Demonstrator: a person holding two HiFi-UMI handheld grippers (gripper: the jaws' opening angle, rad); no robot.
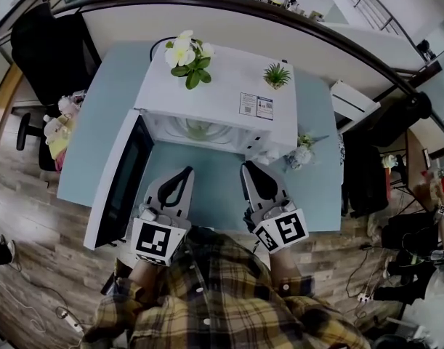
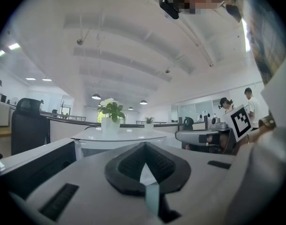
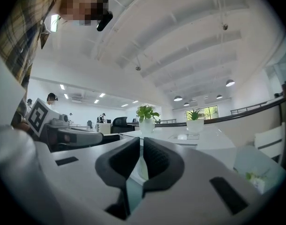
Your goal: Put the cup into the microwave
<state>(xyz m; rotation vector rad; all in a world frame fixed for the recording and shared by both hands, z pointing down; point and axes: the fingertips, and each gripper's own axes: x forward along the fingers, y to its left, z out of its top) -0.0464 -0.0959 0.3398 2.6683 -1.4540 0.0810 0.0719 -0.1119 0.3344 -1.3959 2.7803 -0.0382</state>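
I am holding the left claw and right claw closed and empty before the microwave; the cup is apparently sitting inside, its door standing open.

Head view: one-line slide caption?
Open microwave on blue table; left gripper and right gripper in front, both shut and empty.

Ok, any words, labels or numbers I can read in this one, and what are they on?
Two stickers on top of the microwave: printed, but too small to read.
Square markers on the left gripper and right gripper: black-and-white patterns only, no words.
Nothing else carries legible text.
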